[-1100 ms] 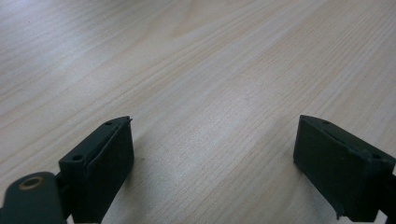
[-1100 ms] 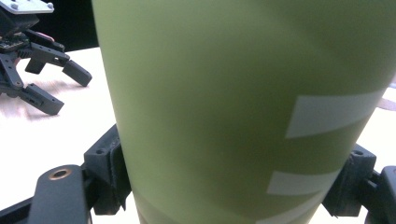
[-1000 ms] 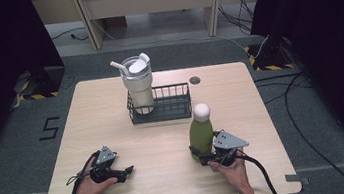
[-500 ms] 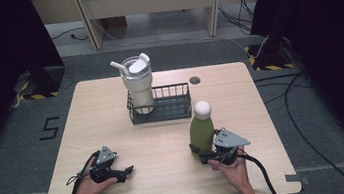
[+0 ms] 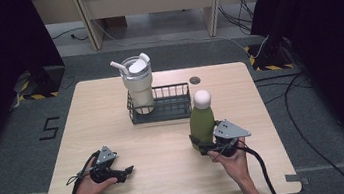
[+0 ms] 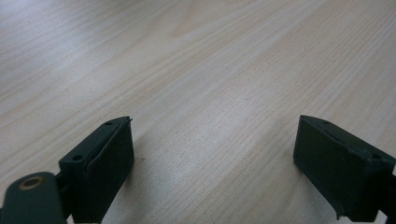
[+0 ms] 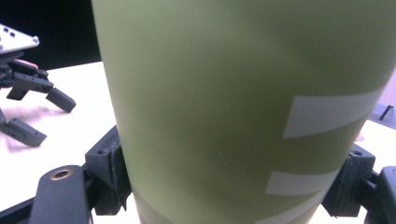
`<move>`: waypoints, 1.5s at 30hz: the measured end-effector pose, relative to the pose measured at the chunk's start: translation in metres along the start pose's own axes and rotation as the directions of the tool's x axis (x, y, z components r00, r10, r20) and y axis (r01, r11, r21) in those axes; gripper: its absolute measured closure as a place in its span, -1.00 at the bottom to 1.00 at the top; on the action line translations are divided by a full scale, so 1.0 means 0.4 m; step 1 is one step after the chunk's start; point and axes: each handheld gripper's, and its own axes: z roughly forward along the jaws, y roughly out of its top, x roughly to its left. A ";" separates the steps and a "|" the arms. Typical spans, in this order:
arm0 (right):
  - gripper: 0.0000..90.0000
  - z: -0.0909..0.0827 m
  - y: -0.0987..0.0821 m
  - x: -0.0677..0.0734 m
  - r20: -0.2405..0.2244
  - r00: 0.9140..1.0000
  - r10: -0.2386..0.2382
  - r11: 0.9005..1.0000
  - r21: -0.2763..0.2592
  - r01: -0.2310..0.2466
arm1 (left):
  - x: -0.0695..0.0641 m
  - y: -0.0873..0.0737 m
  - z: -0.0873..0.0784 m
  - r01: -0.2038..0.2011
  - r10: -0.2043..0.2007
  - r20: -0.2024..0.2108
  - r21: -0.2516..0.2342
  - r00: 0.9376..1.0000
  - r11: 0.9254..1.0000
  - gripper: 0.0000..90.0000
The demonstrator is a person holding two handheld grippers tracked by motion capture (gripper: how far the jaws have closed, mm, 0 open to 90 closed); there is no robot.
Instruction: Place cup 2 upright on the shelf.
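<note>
Just in front of the wire basket, at its right end, stands the green bottle — matte olive, white round cap, pale stripes — clamped low by the right tongs. It has risen slightly since the earlier frame. Left tongs gape empty — unmoved on the counter.

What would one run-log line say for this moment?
right gripper: shut on bottle | left gripper: open, on table | rack: holds tumbler
</note>
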 end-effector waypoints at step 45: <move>-0.53 0.056 0.148 -0.065 0.064 0.998 0.000 0.999 -0.053 0.004 | 0.000 0.000 0.000 -0.001 0.001 0.000 0.000 1.000 1.000 -0.74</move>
